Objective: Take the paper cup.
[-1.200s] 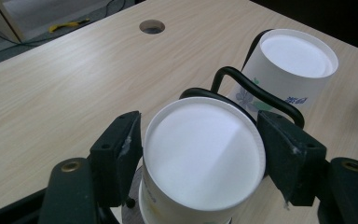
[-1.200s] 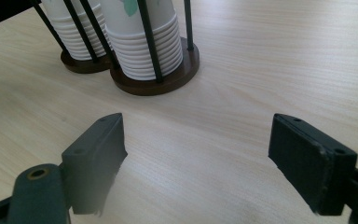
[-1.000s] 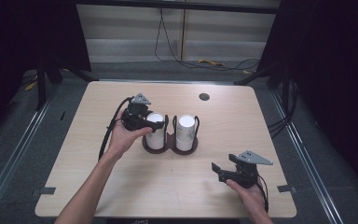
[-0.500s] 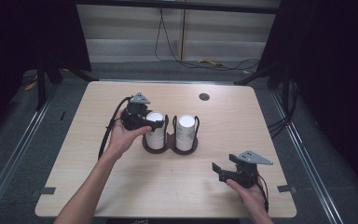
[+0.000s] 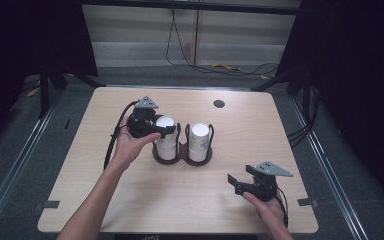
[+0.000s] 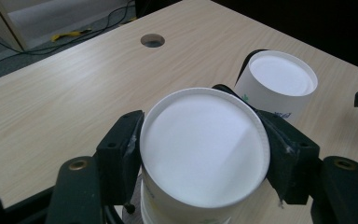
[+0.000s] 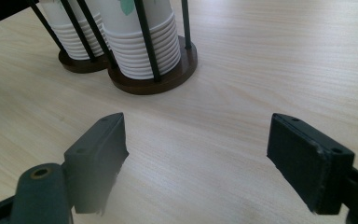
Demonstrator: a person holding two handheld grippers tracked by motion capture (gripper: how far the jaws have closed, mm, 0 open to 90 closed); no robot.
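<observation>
The left stack of white paper cups [image 5: 166, 137] stands in a dark two-ring holder [image 5: 182, 156] at the middle of the tabletop [image 5: 130, 200], beside a second stack [image 5: 199, 141]. The left hand-held gripper [image 6: 200, 158] has just been closing and now clamps the top cup's upturned base; its hand [image 5: 130, 145] reaches forward, forearm slanting in from the near edge. The right hand-held gripper [image 7: 196, 154] rests low near the front right, jaws spread with nothing between them.

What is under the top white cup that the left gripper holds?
Under the top cup, more stacked cups stand in the wire holder. The left gripper covers their upper part; their count stays hidden.
</observation>
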